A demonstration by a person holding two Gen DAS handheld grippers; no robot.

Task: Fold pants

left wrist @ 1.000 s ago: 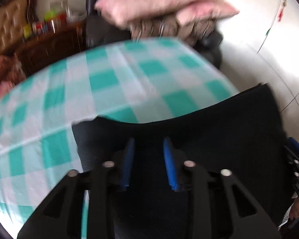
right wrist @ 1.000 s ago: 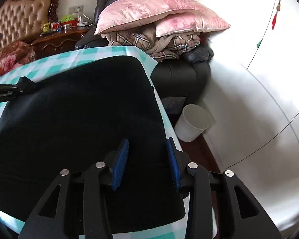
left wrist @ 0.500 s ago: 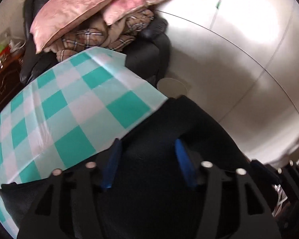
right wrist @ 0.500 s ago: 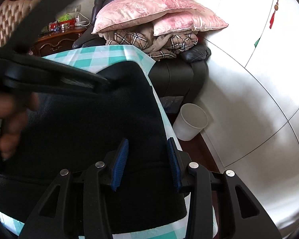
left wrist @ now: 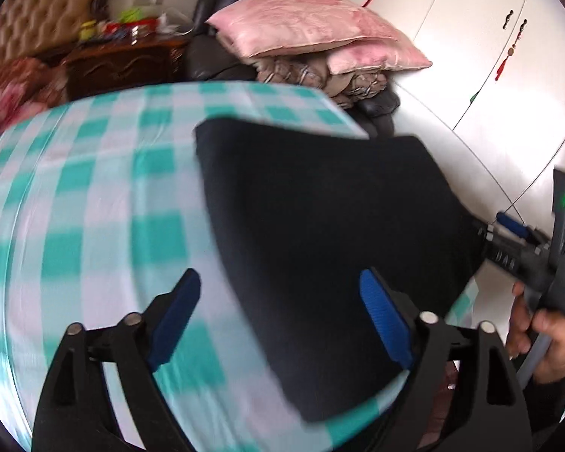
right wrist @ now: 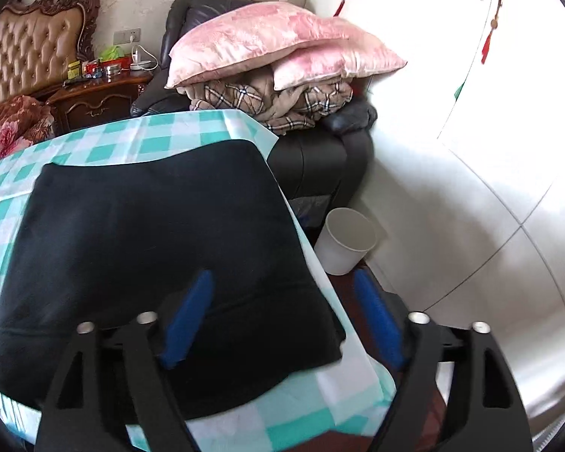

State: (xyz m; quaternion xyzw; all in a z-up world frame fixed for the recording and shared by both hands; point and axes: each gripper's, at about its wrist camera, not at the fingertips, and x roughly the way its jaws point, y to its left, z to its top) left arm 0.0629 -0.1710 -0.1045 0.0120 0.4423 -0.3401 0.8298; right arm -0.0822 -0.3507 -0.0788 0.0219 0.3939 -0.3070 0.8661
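Observation:
The black pants [left wrist: 331,226] lie folded in a flat block on the green-and-white checked cloth [left wrist: 75,203], at the table's right end. They also fill the left of the right wrist view [right wrist: 150,256]. My left gripper [left wrist: 278,312] is open and empty, above the left edge of the pants. My right gripper [right wrist: 286,312] is open and empty, over the right front corner of the pants and the table edge. The right gripper also shows in the left wrist view [left wrist: 516,233], at the right edge of the pants, held by a hand.
A dark leather armchair [right wrist: 320,158] piled with pink pillows [right wrist: 267,41] and a plaid blanket stands behind the table. A white bin [right wrist: 346,241] sits on the floor to the right. A wooden nightstand [right wrist: 98,101] and white wardrobe doors [right wrist: 489,94] are nearby.
Both grippers have let go of the pants and opened wide. My left gripper has swung back to the left, off the pants. The pants now lie flat on the cloth.

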